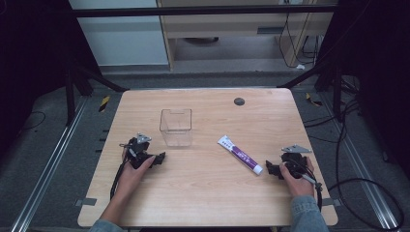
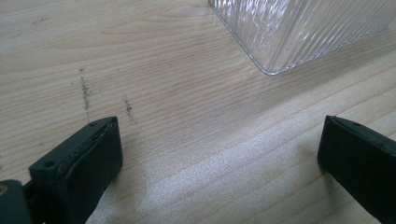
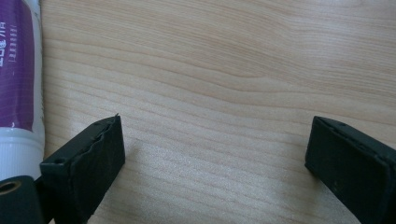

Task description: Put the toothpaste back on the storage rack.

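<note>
Trouble is most likely at the tube (image 1: 240, 155), which lies flat on the worktop (image 1: 203, 193) right of centre in the high view, slanting from upper left to lower right with its white cap end just beside your right gripper (image 1: 274, 169). That gripper is spread wide and holds nothing; in the right gripper view the tube (image 3: 17, 70) sits at the far left edge, outside the left-hand jaw rather than between the two, so if you close now you would likely pinch bare wood or nudge the tube sideways. A round, smooth tube can also roll or squirt out of a grasp taken near the cap, so my judgement is that the flat printed body is the safer place to take it. Your left gripper (image 1: 153, 160) is likewise released and empty, low on the worktop just below the clear container (image 1: 176, 126), whose ribbed corner (image 2: 299, 32) fills the upper right of the left gripper view. The container looks light and stands upright in the middle; a bump from either gripper could slide or tip it. For room, you have plenty: the broad lower centre of the worktop between your hands is bare, and the stretch between tube and container is open. Mind the right edge, close to your right hand, and the small dark disc (image 1: 239, 101) near the far edge.
</note>
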Demonstrator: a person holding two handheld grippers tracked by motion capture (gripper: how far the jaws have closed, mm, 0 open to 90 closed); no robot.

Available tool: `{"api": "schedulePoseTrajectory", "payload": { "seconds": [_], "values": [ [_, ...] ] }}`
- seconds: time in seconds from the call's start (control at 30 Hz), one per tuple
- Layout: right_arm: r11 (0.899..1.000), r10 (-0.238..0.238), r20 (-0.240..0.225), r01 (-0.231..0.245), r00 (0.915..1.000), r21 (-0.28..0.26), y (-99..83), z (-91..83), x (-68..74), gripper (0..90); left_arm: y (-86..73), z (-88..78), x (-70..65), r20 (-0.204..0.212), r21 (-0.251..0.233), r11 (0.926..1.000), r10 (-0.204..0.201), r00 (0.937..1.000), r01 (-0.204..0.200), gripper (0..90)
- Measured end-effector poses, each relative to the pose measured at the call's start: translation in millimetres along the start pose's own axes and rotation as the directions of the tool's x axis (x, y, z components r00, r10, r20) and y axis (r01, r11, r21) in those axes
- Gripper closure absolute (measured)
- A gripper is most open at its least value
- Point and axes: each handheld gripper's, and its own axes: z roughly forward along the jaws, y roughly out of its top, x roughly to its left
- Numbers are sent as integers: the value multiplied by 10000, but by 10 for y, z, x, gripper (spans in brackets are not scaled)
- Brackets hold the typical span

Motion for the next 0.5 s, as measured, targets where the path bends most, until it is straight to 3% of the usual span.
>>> {"api": "schedulePoseTrajectory", "payload": {
  "seconds": [0.1, 0.13, 0.17, 0.37, 0.5],
  "values": [
    [9998, -34, -21, 34, 10000, 177, 23, 0, 4, 65, 0, -1, 0, -4, 10, 10000, 7, 10000, -7, 0],
    [9992, -107, -114, 111, 9999, 381, 48, -17, 9, 120, 0, -1, 0, -9, 8, 10000, 7, 10000, -7, 0],
    [9987, -243, -129, 249, 9996, 439, 74, -45, 20, 150, 0, -1, 0, -8, 11, 10000, 9, 10000, -9, 0],
    [9916, -1102, -261, 1117, 9936, 655, 350, -323, 147, 133, 0, -1, 0, -5, 11, 10000, -1, 10000, 1, 0],
    [9784, -1854, -442, 1887, 9817, 851, 587, -455, 301, 134, -1, -2, -2, -16, 13, 10000, -19, 10000, 19, 0]
  ]
}}
